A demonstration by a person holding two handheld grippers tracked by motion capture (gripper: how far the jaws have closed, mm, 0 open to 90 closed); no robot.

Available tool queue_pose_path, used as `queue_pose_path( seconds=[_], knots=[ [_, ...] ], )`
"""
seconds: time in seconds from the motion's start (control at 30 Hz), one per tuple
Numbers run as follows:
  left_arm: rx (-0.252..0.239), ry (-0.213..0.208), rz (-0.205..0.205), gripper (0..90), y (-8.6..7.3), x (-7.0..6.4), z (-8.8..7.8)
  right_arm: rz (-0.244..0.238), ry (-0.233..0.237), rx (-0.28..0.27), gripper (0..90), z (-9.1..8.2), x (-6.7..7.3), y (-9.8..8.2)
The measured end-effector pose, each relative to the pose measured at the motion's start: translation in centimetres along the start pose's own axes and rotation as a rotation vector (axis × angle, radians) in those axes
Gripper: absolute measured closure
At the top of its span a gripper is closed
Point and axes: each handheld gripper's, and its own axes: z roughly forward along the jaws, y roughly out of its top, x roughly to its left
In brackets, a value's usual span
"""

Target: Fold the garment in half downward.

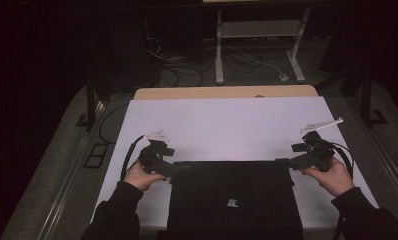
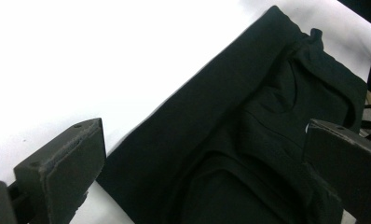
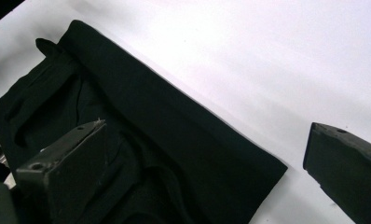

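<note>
So both grippers, left gripper (image 1: 179, 167) and right gripper (image 1: 286, 162), hover with jaws spread at the black garment's (image 1: 234, 200) far corners, probably to grab and fold it.

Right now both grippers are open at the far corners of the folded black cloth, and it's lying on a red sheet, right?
Not quite: the sheet is white, not red, as the high view shows. The rest holds: the left gripper and right gripper sit open at the far corners of the folded black cloth.
</note>
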Motion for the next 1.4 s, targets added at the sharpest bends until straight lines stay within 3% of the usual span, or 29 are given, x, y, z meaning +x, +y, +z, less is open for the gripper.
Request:
queue_pose_path(
  seconds=[0.23, 0.47, 0.73, 1.0, 1.33, 1.4],
  knots=[
    [-0.001, -0.019, -0.007, 0.0, 0.0, 1.2, 0.5, 0.007, 0.007, 0.005, 0.0, 0.4, -0.9, 0.0],
    [-0.005, -0.008, -0.020, 0.0, -0.2, 2.1, 0.6, 0.012, 0.003, 0.007, 0.0, 0.9, -2.0, -0.2],
    [0.017, -0.025, -0.015, 0.0, -0.5, 2.9, 0.9, 0.000, 0.006, 0.002, 0.0, 1.5, -2.6, -0.5],
    [0.052, -0.010, -0.003, 0.0, -1.0, 3.9, 1.4, -0.006, 0.016, 0.006, 0.0, 2.4, -3.3, -1.1],
    [0.085, -0.013, -0.045, 0.0, -1.5, 5.2, 2.1, -0.013, 0.018, 0.021, 2.0, 2.9, -3.8, -1.3],
    [0.089, -0.031, -0.066, 0.0, -1.7, 5.5, 2.2, -0.015, 0.026, 0.032, 3.9, 3.1, -4.0, -1.5]
  ],
)
